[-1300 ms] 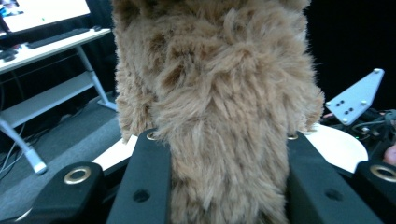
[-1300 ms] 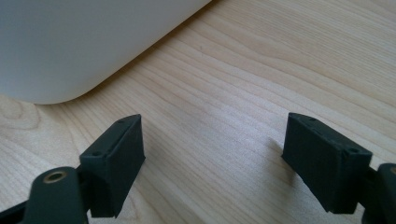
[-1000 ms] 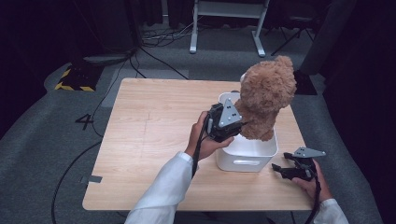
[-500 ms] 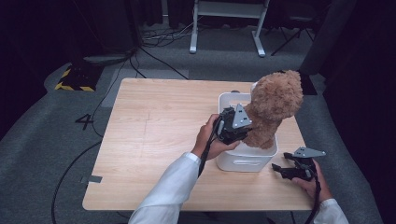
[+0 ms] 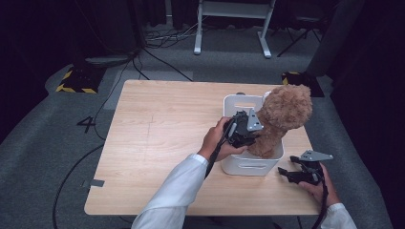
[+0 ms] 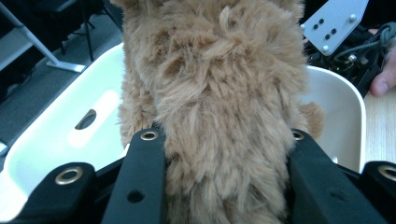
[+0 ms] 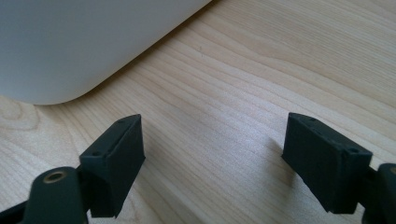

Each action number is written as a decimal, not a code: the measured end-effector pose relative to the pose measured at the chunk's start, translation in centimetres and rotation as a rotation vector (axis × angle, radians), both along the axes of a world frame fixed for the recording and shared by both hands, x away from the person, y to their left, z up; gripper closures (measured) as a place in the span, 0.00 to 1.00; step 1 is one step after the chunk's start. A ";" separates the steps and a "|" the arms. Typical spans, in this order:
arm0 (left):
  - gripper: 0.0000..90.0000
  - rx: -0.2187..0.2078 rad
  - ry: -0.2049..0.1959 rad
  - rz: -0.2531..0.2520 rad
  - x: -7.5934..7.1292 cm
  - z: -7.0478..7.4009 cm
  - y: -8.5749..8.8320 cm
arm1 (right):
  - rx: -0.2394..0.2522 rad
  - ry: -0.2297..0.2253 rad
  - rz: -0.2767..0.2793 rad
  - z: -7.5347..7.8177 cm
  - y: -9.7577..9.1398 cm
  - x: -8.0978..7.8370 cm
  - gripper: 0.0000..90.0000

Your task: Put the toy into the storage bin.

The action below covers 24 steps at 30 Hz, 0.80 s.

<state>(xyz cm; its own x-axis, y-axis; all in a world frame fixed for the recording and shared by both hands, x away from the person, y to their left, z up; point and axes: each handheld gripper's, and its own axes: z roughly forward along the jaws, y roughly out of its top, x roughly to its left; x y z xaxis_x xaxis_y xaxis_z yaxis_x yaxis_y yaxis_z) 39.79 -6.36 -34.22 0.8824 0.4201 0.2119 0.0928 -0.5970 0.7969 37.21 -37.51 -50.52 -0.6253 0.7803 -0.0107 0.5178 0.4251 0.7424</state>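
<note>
A brown furry teddy bear (image 5: 282, 117) stands upright in a white plastic bin (image 5: 248, 165) at the right side of the wooden table. My left gripper (image 5: 256, 137) comes at it from the left and is shut on the bear's body; its jaws have just been opening a little, with the fur still squeezed between them. In the left gripper view the bear (image 6: 224, 88) bulges between both black jaws of the left gripper (image 6: 224, 140), over the bin's inside (image 6: 56, 140). My right gripper (image 5: 286, 174) rests open on the table by the bin's right front corner, nothing between its jaws.
The right gripper (image 7: 215, 140) view looks along bare wood (image 7: 261, 70) with the bin's rounded corner (image 7: 70, 42) close at upper left. The table's left half (image 5: 157, 138) is bare wood. Cables and a stand's legs (image 5: 229, 28) lie on the floor beyond the table.
My left gripper has carried the bear to the right and down, so the bear now sits lower in the bin. The right gripper has stayed in place.
</note>
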 end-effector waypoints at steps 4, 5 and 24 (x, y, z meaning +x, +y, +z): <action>0.74 0.022 0.007 -0.009 0.3 0.0 -0.2 | 0.000 0.000 0.000 0.0 0.0 0.0 0.23; 0.74 0.023 0.013 -0.010 0.5 0.0 -0.2 | 0.000 0.000 0.000 0.0 0.0 0.0 0.23; 0.68 0.177 0.059 -0.046 1.6 -0.3 -1.8 | 0.001 0.000 0.000 0.0 0.0 0.0 0.23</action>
<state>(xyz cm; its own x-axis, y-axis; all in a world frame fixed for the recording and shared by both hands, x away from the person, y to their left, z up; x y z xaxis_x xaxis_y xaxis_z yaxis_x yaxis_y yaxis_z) 41.38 -8.16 -34.54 0.9129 0.3395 0.2265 0.1051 -0.7318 0.6733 37.21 -37.51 -50.52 -0.6252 0.7804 -0.0100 0.5180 0.4245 0.7426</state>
